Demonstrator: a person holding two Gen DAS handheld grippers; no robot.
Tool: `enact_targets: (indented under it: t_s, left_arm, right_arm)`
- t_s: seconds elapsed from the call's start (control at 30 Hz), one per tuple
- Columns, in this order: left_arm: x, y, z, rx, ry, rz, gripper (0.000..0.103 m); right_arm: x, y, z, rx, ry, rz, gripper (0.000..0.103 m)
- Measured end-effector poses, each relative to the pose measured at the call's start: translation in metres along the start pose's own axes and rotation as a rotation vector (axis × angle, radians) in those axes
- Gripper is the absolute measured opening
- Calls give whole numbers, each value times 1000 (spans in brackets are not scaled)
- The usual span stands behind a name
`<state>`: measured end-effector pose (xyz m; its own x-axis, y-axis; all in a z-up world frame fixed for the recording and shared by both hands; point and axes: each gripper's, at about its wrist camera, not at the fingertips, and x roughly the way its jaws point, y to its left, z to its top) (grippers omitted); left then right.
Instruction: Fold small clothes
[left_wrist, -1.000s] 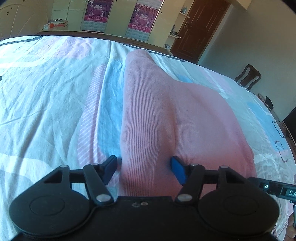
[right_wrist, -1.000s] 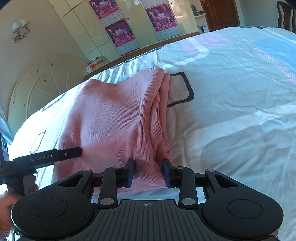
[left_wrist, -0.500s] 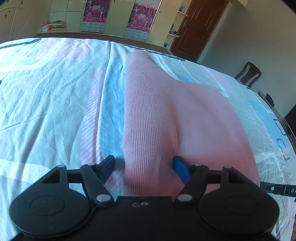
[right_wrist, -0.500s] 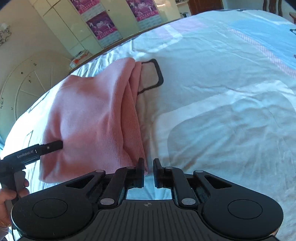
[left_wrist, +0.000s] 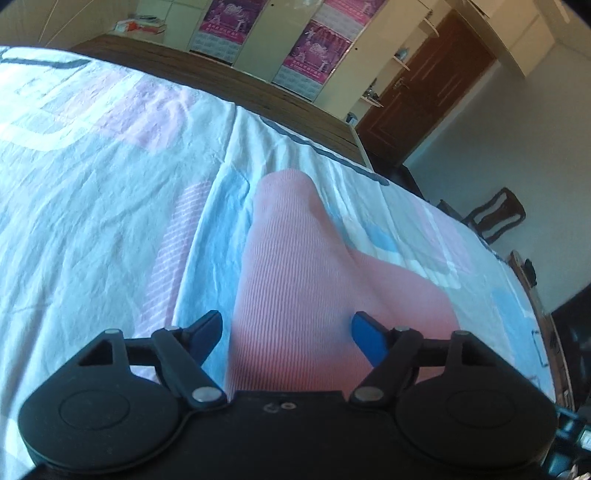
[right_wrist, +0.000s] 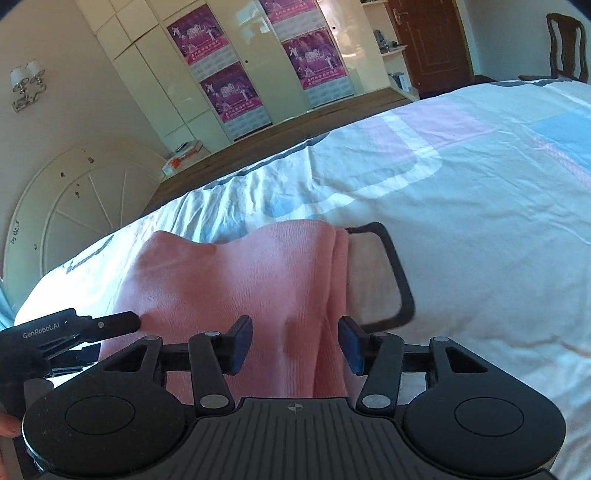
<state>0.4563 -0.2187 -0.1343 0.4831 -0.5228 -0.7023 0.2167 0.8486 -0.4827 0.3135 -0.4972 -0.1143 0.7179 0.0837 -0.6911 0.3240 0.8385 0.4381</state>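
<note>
only "genrobot.ai" reads, in white letters on the black left gripper (right_wrist: 110, 325); poster text is illegible.

Garment (left_wrist: 295, 295) on bed (left_wrist: 92, 221) (folded)

You have a salmon-pink ribbed knit garment (left_wrist: 295, 280) on a white bedsheet (left_wrist: 92, 221) printed with pale pink and light blue blocks and dark outlines. Your black grippers carry blue pads (right_wrist: 351, 345).
</note>
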Motion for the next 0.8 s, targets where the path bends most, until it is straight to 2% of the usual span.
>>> enact_targets:
  t_s: [0.07, 0.1, 0.13, 0.17, 0.23, 0.33, 0.4, 0.43, 0.47, 0.5, 0.57, 0.67, 0.8]
  left_arm:
    - [10, 5, 8, -36, 3, 1, 74]
    - [16, 7, 12, -48, 3, 0, 68]
    - [21, 9, 17, -51, 1, -4, 56]
    - [24, 10, 18, -54, -4, -4, 49]
    - [26, 13, 16, -65, -25, 2, 44]
    - [23, 13, 7, -32, -81, 15, 39]
    - [23, 11, 3, -19, -102, 25, 39]
    - [25, 9, 3, -17, -102, 36, 44]
    - [28, 8, 4, -24, -94, 52, 55]
    - [30, 7, 4, -42, -73, 66, 62]
    - [30, 6, 5, -39, -76, 82, 69]
    - [14, 4, 2, -14, -102, 108, 72]
    - [-17, 5, -7, 28, -134, 92, 72]
  right_arm:
    - [13, 1, 5, 5, -4, -20, 51]
    - [18, 2, 7, 0, -13, -35, 49]
    - [22, 3, 8, -10, -21, -42, 34]
    - [25, 4, 10, -23, -29, -49, 26]
    - [32, 11, 14, -76, -53, -61, 14]
    - [37, 22, 14, -188, -79, -58, 10]
    - [37, 20, 14, -232, -102, -93, 10]
    - [42, 13, 15, -231, -95, -135, 9]
    - [48, 5, 15, -217, -77, -171, 9]
    - [54, -2, 14, -196, -54, -185, 9]
    - [54, -3, 14, -187, -48, -182, 9]
    - [40, 2, 18, -178, -72, -183, 10]
    - [6, 4, 17, -134, -135, -156, 10]
